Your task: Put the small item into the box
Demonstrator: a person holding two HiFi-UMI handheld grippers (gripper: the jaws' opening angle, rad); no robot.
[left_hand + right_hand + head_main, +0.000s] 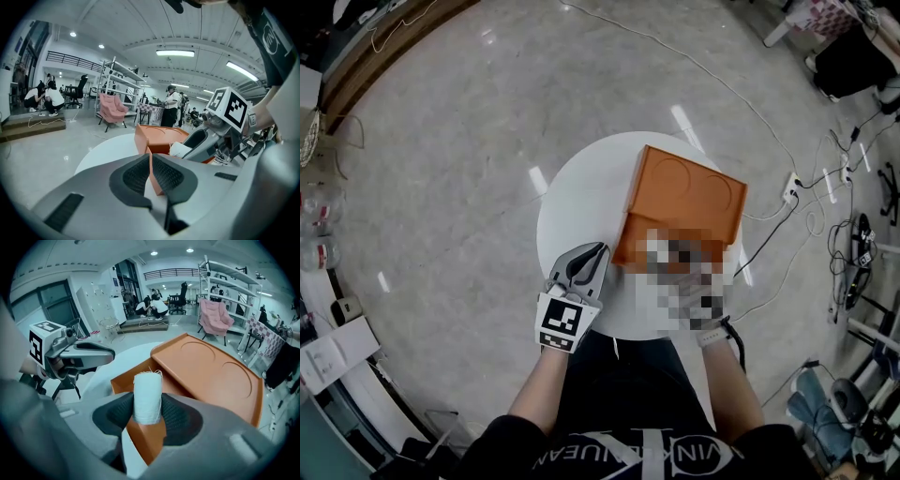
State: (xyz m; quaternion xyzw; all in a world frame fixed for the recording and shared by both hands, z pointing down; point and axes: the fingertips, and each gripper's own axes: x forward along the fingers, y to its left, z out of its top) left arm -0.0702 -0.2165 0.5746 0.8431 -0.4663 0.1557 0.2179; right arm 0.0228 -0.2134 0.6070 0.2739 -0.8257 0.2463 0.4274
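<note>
Presently the right gripper (147,414) is squeezing the white roll (147,394), seemingly soft and light, across its middle, just above the box (211,371) whose wall the left gripper (151,176) is clamping

Left gripper (600,253) pinches the box (684,202) at its near wall, seemingly; right gripper (148,416) clamps a white roll (147,397) over it.

Open lab/workshop hall: polished grey floor (459,159) with a loose cable (712,71) and power strip (790,187), metal shelving racks (117,77), mezzanine railing (70,60), ceiling strip lights (175,53), staff (171,108) working in the background.
</note>
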